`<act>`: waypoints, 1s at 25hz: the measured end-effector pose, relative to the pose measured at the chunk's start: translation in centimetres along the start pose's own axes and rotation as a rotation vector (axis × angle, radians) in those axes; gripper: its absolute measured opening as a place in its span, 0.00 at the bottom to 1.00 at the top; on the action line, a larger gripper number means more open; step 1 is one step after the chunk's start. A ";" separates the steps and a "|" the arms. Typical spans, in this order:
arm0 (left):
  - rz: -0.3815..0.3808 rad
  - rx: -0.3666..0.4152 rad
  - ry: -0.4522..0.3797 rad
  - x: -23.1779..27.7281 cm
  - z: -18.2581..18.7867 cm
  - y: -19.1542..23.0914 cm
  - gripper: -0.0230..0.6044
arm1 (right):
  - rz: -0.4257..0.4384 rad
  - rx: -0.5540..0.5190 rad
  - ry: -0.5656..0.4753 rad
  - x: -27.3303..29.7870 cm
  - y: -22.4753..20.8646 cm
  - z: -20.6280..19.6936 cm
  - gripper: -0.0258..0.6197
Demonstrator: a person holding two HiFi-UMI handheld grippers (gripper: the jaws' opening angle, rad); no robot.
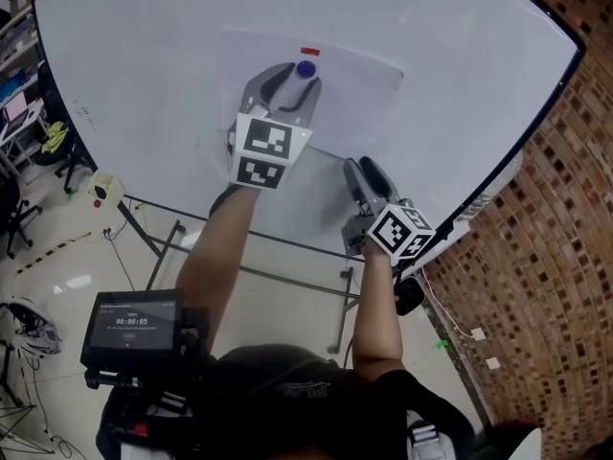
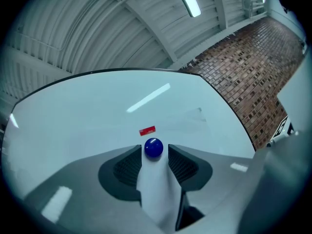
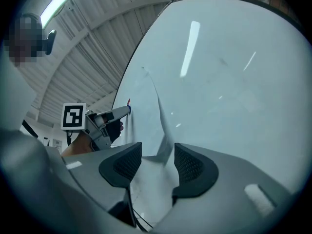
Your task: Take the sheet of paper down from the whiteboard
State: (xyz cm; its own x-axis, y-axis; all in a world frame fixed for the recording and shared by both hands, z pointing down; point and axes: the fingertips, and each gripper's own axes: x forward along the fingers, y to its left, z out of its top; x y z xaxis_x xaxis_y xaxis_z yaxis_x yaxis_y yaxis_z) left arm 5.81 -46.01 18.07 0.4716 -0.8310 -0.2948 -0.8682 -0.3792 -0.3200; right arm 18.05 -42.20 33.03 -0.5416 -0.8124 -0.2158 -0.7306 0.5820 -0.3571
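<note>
Standing apart, the jaws of the right gripper (image 3: 157, 152) straddle the lower right edge of the sheet of paper (image 1: 359, 89) without pressing it. Higher up, the left gripper (image 2: 153, 152) is likewise open, its tips either side of a blue magnet (image 1: 306, 68) near the sheet's top, just below a red strip (image 1: 310, 52). The sheet hangs on the whiteboard (image 1: 144, 56).

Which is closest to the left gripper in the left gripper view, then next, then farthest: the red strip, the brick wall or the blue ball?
1. Blue ball: right between the jaws.
2. Red strip: just above it on the whiteboard.
3. Brick wall: far off, upper right.
</note>
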 end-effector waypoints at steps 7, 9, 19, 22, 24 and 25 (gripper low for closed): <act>0.023 -0.008 -0.017 -0.3 0.6 0.2 0.27 | 0.040 0.130 -0.021 0.4 1.0 -0.8 0.37; 0.021 -0.006 -0.018 -0.3 0.7 0.0 0.27 | 0.039 0.147 -0.033 0.5 0.9 -1.0 0.37; 0.034 0.006 -0.028 -0.3 1.5 -0.2 0.26 | 0.051 0.130 -0.086 1.1 1.8 1.0 0.31; 0.043 0.002 -0.030 -0.4 1.4 -0.1 0.23 | 0.037 0.127 -0.091 1.1 1.4 1.1 0.27; 0.047 -0.001 -0.033 -0.4 1.5 0.0 0.23 | 0.028 0.125 -0.102 1.1 1.2 1.3 0.23; 0.049 -0.003 -0.036 -0.4 1.5 0.0 0.23 | 0.023 0.124 -0.109 1.1 1.1 1.4 0.20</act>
State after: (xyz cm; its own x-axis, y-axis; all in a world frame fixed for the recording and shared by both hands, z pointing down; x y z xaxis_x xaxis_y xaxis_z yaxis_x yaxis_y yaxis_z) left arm 5.85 -45.06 16.83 0.4340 -0.8332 -0.3426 -0.8908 -0.3400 -0.3016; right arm 17.25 -42.50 31.12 -0.5043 -0.8021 -0.3198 -0.6581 0.5968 -0.4591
